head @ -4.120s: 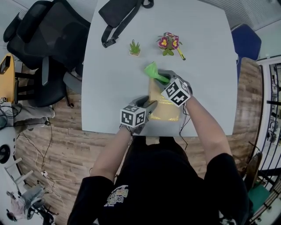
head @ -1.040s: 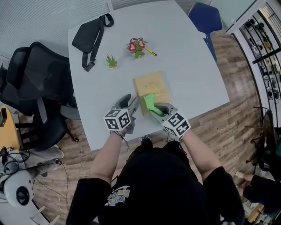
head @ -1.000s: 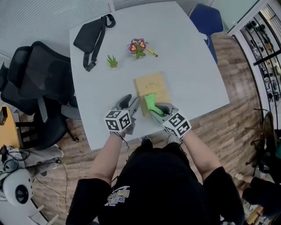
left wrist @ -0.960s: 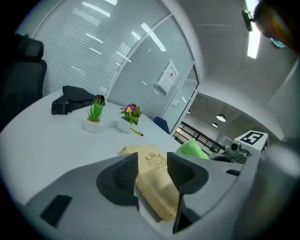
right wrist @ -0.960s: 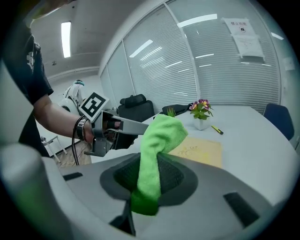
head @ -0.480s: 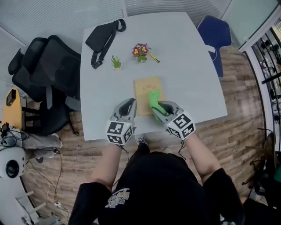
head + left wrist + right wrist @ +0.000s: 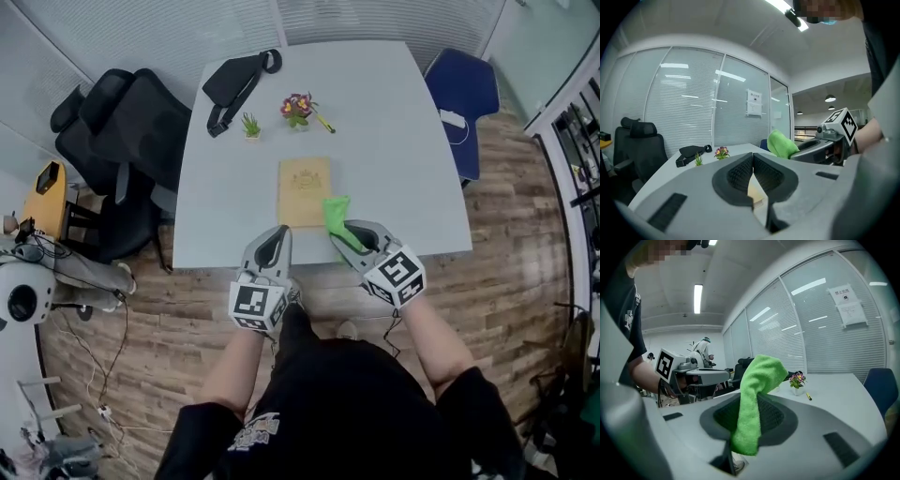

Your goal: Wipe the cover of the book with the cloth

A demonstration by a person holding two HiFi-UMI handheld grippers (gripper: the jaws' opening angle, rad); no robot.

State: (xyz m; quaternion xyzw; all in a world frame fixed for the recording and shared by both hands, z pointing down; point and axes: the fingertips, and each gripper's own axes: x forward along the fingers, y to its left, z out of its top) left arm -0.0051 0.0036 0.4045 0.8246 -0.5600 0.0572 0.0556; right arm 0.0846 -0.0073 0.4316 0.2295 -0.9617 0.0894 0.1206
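Both claws have drawn back from the book [image 7: 305,190] toward the person since a second ago, when the cloth lay on the book's near end and the left claw stood at its near left corner.

Left claw [image 7: 278,234]: jaws have just been closing and now stand pressed together, with nothing between them. It is held off the near edge of the desk [image 7: 403,141], touching nothing.

Right claw [image 7: 343,231]: pinching the green cloth [image 7: 336,214]. The right gripper view shows the cloth clamped between the pads, its upper end folded over above the jaws and its lower end hanging below them. In the left gripper view the cloth is raised in the air, clear of the desk.

Book: tan cover up, flat on the desk near the near edge, lengthwise away from the person. Neither claw touches it. In the head view the cloth overlaps its near right corner.

Other items, all at the far end of the desk and well apart from the book: a black bag [image 7: 239,80], a small green plant [image 7: 250,124] and a flower ornament [image 7: 298,105]. A black chair [image 7: 131,122] stands left of the desk, a blue chair [image 7: 464,89] to its right.
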